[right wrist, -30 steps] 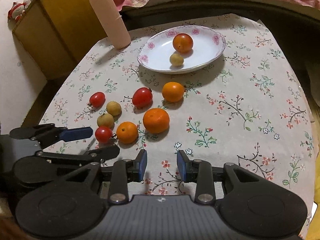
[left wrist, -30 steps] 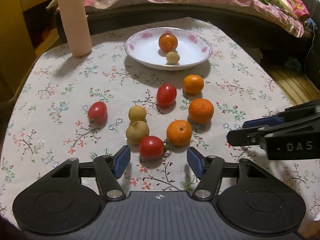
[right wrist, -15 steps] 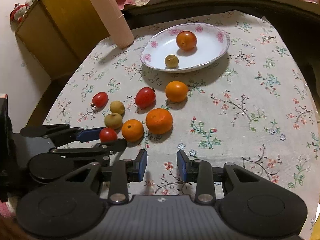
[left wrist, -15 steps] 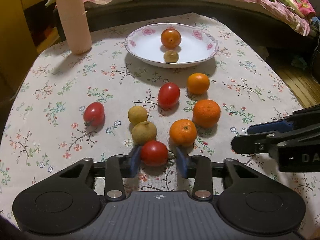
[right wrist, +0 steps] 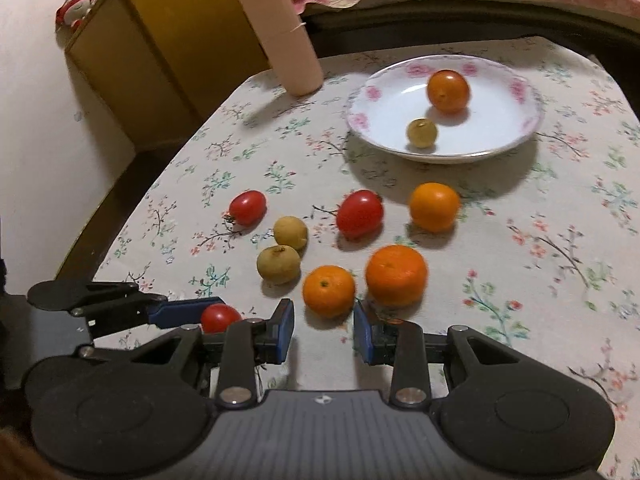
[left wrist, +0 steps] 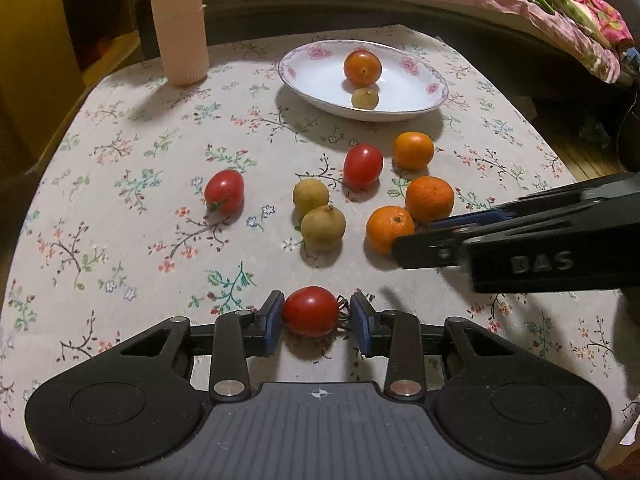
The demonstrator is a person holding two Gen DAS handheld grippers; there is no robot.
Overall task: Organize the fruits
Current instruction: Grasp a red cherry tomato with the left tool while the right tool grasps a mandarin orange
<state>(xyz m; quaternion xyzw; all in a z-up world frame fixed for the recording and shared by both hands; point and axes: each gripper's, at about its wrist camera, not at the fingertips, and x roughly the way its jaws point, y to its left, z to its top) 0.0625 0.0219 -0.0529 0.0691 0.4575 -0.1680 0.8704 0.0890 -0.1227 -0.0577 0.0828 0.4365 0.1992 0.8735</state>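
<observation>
Squeezing a small red tomato (left wrist: 311, 311), the left gripper (left wrist: 316, 322) has its blue jaws tight on both sides of it, low over the desk (left wrist: 120, 200). In the right wrist view only the top of that tomato shows; the rest is hidden behind the black gripper body.

The right gripper (right wrist: 323, 330) has its jaws apart with nothing in them, just in front of a round orange (right wrist: 329, 290). In the left wrist view it pokes in from the right and covers part of that orange.

The desk wears a soft cloth with little flowers. On it lie two more shiny red tomatoes, two dull tan fruits, and three bumpy oranges, close together. The white plate (left wrist: 304, 84) with pink flowers on its rim holds a smooth orange fruit (left wrist: 362, 67) and a small tan ball (left wrist: 365, 99). A tall pink tube (left wrist: 178, 24) stands behind, its top cut off in the left wrist view.
</observation>
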